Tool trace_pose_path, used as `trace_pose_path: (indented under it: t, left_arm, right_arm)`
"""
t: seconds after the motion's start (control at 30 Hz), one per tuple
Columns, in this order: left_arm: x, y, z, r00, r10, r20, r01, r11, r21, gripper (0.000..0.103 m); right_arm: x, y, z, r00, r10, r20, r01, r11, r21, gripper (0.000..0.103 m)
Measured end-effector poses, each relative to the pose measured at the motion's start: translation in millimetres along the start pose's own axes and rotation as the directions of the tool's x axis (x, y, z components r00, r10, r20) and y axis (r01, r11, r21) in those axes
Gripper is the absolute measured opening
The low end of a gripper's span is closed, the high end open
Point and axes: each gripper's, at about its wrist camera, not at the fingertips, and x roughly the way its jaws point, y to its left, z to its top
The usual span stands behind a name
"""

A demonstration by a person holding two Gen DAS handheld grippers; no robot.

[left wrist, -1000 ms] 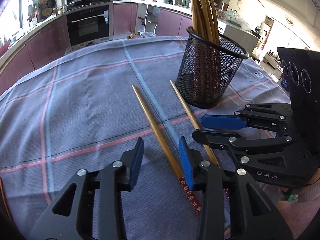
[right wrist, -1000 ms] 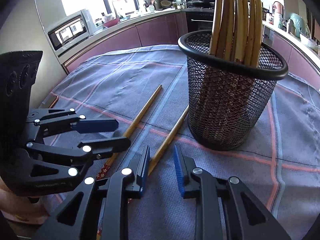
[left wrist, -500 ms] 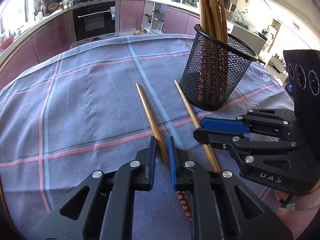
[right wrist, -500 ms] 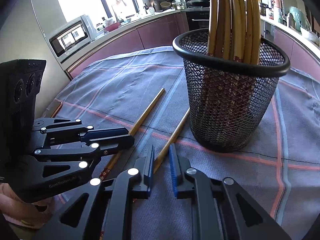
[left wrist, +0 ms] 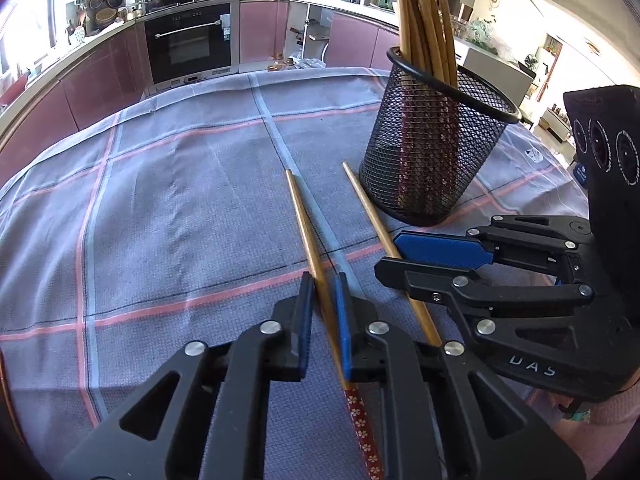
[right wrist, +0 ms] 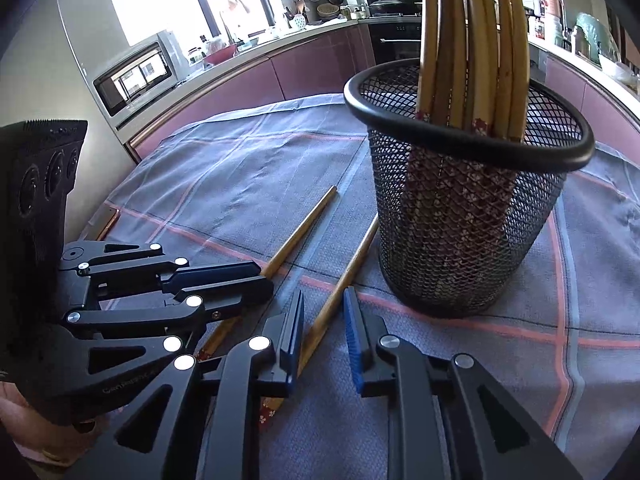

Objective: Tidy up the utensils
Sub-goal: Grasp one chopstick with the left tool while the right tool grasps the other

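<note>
Now your left claw [left wrist: 324, 312] clamps one chopstick [left wrist: 306, 232]; right claw [right wrist: 322, 334] straddles the other [right wrist: 348, 276], jaws just reopening, unclamped. Both sticks are light, stiff, slick: grip mid-shaft.

Light: bright daylight from the kitchen windows [right wrist: 168, 4], blown out white
Shadows: soft, beneath the mesh holder [left wrist: 432, 152]
Distortion: strong fisheye bending, dark corners
Focus: sharp throughout

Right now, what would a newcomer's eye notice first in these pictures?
First, the black mesh cup crammed with tall chopsticks, standing on the checked cloth. Next, two loose chopsticks lying beside it: the left gripper is shut on the outer chopstick, while the right gripper, fingers just opening, straddles the chopstick next to the cup without pressing it.
</note>
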Motion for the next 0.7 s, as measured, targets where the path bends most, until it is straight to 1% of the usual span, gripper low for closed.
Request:
trace_pose_path:
  t: [0.03,0.17,0.27,0.43,0.53,0.7]
  left_arm:
    - [-0.3,0.2,0.0,1.0,0.0,0.001,0.0,1.0,-0.005,0.01]
    - [-2.3,0.5,-1.8,1.0,-0.004,0.006,0.004,1.0,-0.021,0.008]
    - [-3.9,2.5,-2.4,1.0,-0.007,0.011,0.008,0.999,-0.037,0.008]
    - [-6.8,4.0,-4.4,1.0,-0.007,0.014,0.008,0.999,-0.038,0.008]
    - [-9.3,3.5,-5.4,1.0,-0.012,0.017,0.012,0.999,-0.037,0.008]
    - [-7.1,2.4,-6.6,1.0,-0.013,0.005,0.013,1.0,-0.028,0.008]
  right_arm:
    - [-0.3,-1.5,-0.2,1.0,0.002,0.001,-0.002,1.0,0.008,0.013]
    - [-1.7,-7.1,-1.7,0.999,0.031,0.009,-0.032,0.998,0.046,0.008]
    - [-4.2,-8.0,-2.6,0.999,0.037,0.019,-0.039,0.998,0.058,0.007]
    - [-11.3,-6.0,-2.4,0.998,0.053,0.039,-0.055,0.997,0.056,0.005]
    - [-12.1,-4.0,-1.4,0.997,0.071,0.037,-0.073,0.996,0.048,0.005]
    - [-7.0,1.6,0.3,0.998,0.052,0.02,-0.052,0.998,0.018,0.006]
